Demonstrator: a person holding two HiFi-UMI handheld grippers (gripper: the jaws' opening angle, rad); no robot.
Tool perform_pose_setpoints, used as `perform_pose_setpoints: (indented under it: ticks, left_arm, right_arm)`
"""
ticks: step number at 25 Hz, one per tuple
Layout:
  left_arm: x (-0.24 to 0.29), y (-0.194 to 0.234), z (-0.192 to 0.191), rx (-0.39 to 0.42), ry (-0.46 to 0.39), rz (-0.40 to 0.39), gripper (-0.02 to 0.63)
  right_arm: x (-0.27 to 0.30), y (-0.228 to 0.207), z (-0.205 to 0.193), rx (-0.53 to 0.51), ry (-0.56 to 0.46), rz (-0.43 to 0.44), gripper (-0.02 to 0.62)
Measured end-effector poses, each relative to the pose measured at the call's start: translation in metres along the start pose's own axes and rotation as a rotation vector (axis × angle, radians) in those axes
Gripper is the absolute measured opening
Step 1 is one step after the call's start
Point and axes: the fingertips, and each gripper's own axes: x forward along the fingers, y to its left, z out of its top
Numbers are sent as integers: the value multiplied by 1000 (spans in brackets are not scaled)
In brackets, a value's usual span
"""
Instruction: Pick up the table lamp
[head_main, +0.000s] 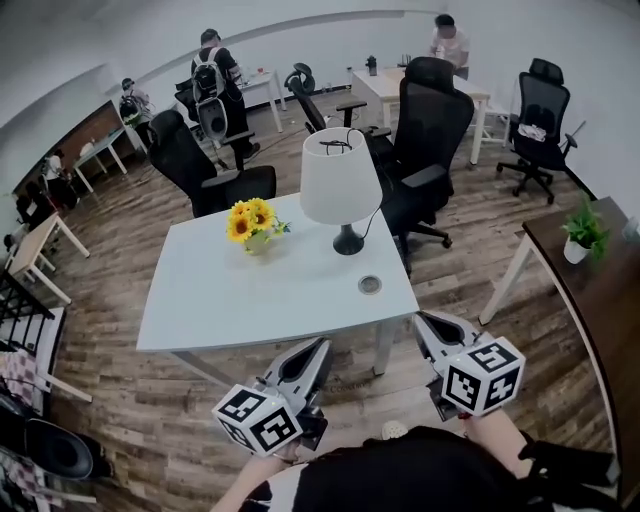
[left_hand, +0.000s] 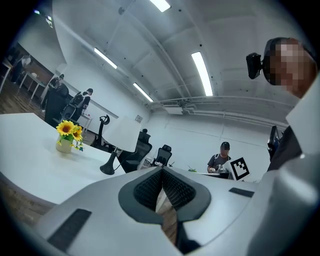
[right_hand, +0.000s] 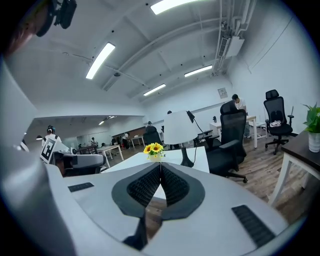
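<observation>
Closest to the head camera, past the person's dark clothing at the bottom edge, are the grey two-jaw left gripper (head_main: 318, 348) and its twin, the right gripper (head_main: 422, 322). Each carries a marker cube, and both are held short of the near edge of the white rectangular table (head_main: 220, 320). Both tools are clenched and empty. In each gripper view the ribbed black pads (left_hand: 149, 189) meet at the tips, with only floor and tabletop showing behind them.

On the table near its right edge sits a small round grey cable grommet (head_main: 370, 285). Beyond it, toward the far right corner, stands the table lamp (head_main: 341, 180), with a white tapered shade on a slim black stem and a small round black foot. A black cord runs from it toward the far edge. A pale pot of yellow sunflowers (head_main: 252, 222) stands just to its left, apart from it. Black office chairs (head_main: 432, 115) crowd behind the table, with more desks and people farther off.

The lamp looks light, with what weight it has low in the foot. The shade seems thin and easily dented, and too wide for these jaws. The stem, between foot and shade, is probably the best place to grip, as it is rigid and narrow though perhaps slick. The cord may drag as the lamp lifts. Neither tool has opened yet.
</observation>
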Motion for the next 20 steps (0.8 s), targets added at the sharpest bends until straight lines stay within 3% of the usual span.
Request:
perform_pose_setpoints:
  ticks: [11, 20]
  left_arm:
    - [79, 29, 15, -4, -15, 49, 14]
    - [123, 47, 22, -7, -42, 89, 14]
  right_arm:
    - [63, -66, 30, -48, 50, 51, 15]
    - [99, -87, 39, -46, 79, 180, 16]
